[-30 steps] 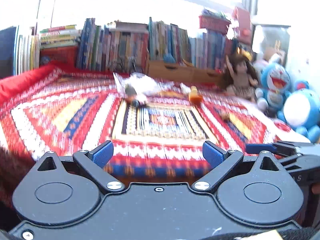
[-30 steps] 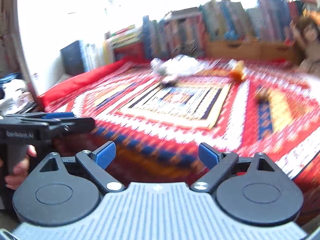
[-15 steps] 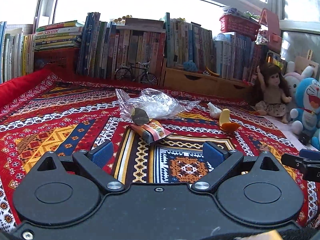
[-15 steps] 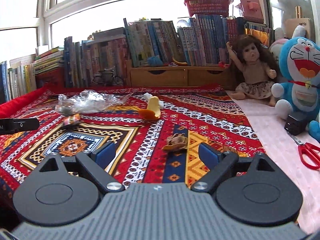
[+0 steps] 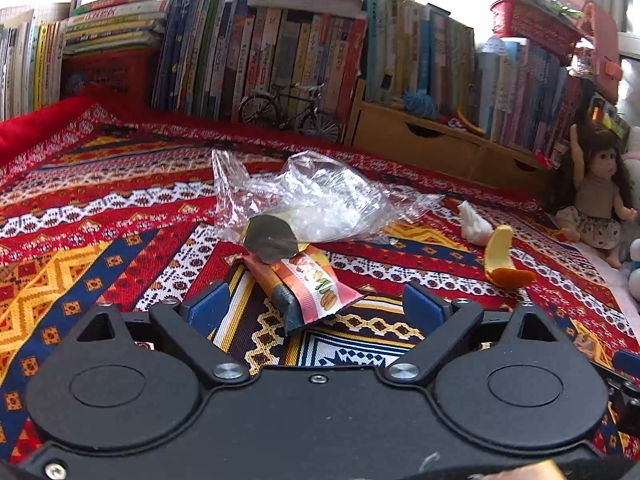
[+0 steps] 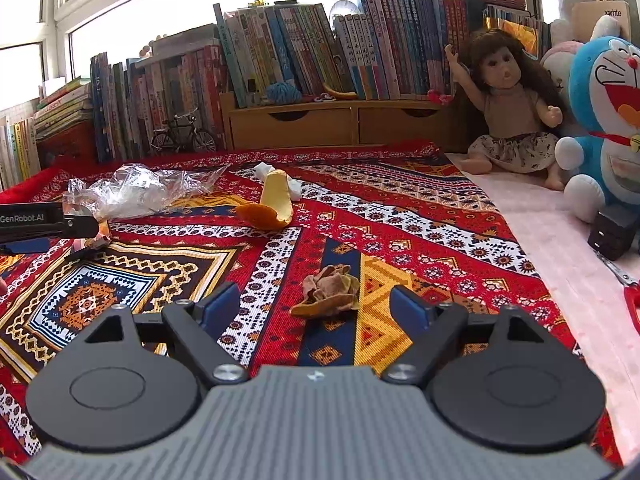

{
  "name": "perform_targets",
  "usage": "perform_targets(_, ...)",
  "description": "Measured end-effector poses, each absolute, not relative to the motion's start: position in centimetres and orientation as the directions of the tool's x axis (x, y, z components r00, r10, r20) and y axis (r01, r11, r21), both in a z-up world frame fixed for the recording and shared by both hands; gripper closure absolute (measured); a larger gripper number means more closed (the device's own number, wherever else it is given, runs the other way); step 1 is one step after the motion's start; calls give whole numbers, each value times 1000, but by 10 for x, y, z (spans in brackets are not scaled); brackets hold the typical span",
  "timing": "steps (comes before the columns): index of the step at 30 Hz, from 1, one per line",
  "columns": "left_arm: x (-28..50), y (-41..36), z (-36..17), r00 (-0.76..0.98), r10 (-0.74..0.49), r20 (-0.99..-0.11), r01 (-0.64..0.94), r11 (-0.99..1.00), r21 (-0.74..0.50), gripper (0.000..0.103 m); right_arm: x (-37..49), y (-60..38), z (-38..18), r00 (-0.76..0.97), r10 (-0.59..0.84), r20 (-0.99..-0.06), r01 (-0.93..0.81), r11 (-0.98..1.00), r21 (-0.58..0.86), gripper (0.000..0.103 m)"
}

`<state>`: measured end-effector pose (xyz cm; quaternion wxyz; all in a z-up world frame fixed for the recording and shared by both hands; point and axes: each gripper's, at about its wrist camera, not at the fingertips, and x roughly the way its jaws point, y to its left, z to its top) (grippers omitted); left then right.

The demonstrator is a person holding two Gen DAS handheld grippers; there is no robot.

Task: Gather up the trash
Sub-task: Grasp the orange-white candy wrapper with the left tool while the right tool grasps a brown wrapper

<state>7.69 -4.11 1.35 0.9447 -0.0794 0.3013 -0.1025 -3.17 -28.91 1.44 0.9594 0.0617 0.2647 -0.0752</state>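
On the patterned blanket (image 5: 100,216) lie a crumpled clear plastic bag (image 5: 316,196), a dark round piece (image 5: 270,236) at its mouth and a snack wrapper (image 5: 308,284). My left gripper (image 5: 316,308) is open, low over the blanket, with the wrapper's near end between its blue pads and untouched. A yellow-orange peel (image 5: 502,260) and a white tissue wad (image 5: 474,222) lie to the right. In the right wrist view a brown crumpled scrap (image 6: 330,290) sits between the pads of my right gripper (image 6: 314,306). Its jaws are closing but do not touch the scrap.
Rows of books (image 5: 280,52), a toy bicycle (image 5: 288,110) and wooden drawers (image 6: 320,124) line the far edge. A doll (image 6: 516,108), a blue plush toy (image 6: 608,120), a black cube (image 6: 612,232) and red scissors (image 6: 632,304) are on the pink cloth at right.
Both grippers have moved forward and lower over the blanket. The left one now straddles the snack wrapper, the right one the brown scrap. The right jaws have narrowed slightly.
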Motion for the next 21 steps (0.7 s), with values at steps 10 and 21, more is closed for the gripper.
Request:
perform_targets(10,90,-37,3,768,-236,-596,113,965,-237,47,-22,-293,10,822,-67,-565,160,980,116,20)
perform_targets(21,72,-30,12,758,-276,-591,161,957,-240,86,-10,-293,12,798,-66,-599,152,984,94,65)
